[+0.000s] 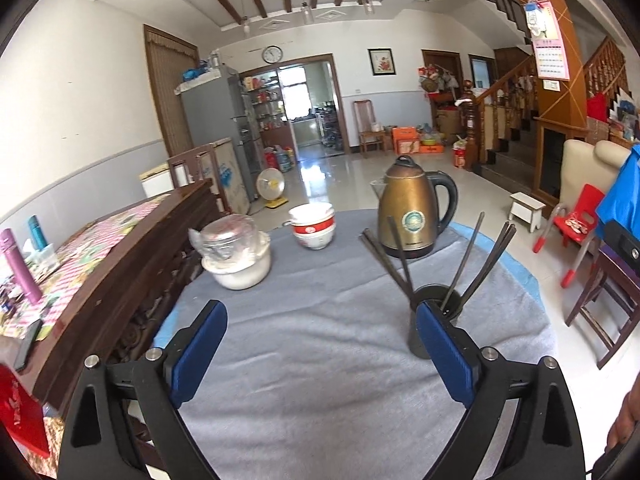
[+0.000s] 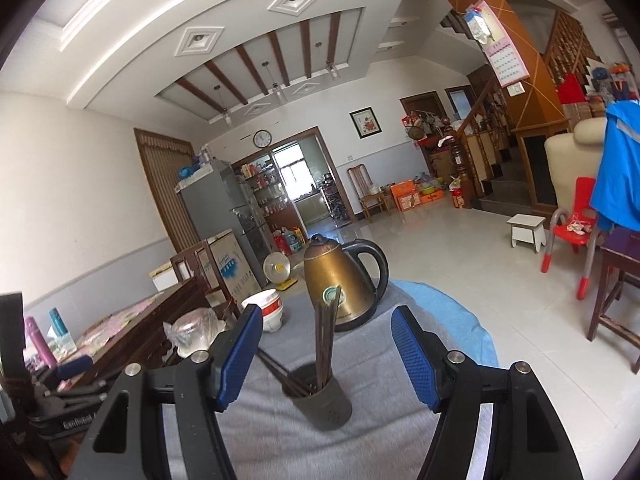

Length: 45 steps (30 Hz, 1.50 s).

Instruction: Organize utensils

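Grey cloth covers the round table (image 1: 320, 360). Both claws stand released and empty: the left claw (image 1: 320, 344) just left of the dark holder (image 1: 436, 320), the right claw (image 2: 326, 354) framing it. Chopsticks (image 2: 324, 344) stand fanned inside the holder, seemingly already sorted. Beyond the holder sit a kettle (image 1: 412, 216) and stacked bowls (image 1: 314, 226).

A brass-coloured kettle (image 1: 412, 212) stands at the far side of the tabletop (image 1: 320, 360) on its grey cloth. Left of it sit stacked red-and-white bowls (image 1: 313, 227), then a white bowl (image 1: 240, 268) holding clear plastic cups (image 1: 228, 236).
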Each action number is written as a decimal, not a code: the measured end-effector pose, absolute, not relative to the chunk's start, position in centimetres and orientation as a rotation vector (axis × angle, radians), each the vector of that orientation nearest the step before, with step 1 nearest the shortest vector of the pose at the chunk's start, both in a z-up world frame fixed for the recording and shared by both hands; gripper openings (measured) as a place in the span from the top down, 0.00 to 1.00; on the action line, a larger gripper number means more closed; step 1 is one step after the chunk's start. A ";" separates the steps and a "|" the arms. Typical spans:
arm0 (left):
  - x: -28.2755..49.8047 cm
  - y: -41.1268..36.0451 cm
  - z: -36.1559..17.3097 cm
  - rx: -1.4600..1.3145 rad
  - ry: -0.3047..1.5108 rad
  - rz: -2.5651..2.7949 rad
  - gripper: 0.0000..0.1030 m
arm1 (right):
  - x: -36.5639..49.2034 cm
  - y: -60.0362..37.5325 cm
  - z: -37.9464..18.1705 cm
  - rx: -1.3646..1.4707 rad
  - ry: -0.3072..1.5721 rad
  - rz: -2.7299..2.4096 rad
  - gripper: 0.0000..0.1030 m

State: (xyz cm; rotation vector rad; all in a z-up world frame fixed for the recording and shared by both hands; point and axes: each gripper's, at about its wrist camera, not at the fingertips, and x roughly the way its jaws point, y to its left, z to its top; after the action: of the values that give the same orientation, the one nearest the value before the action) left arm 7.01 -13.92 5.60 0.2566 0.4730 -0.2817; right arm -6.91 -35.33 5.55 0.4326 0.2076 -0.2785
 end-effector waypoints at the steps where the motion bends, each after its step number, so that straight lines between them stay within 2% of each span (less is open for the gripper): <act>1: 6.5 -13.5 5.7 0.256 0.466 -0.271 0.06 | -7.5 -34.7 5.5 0.422 0.210 -0.274 0.31; 13: 1.8 -11.3 6.3 0.273 0.427 -0.232 0.04 | -12.0 -29.9 6.1 0.355 0.217 -0.218 0.31; 25: -2.4 -9.5 8.0 0.274 0.372 -0.186 0.02 | -15.7 -27.1 7.8 0.329 0.149 -0.168 0.31; 45: -2.4 -7.6 8.5 0.238 0.370 -0.174 0.02 | -15.3 -25.1 8.0 0.286 0.142 -0.149 0.31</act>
State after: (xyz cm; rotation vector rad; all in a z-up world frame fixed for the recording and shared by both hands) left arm -2.42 -7.63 8.46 0.2376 0.3701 -0.1735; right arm -15.26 -25.05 7.96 0.2856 0.1417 -0.1488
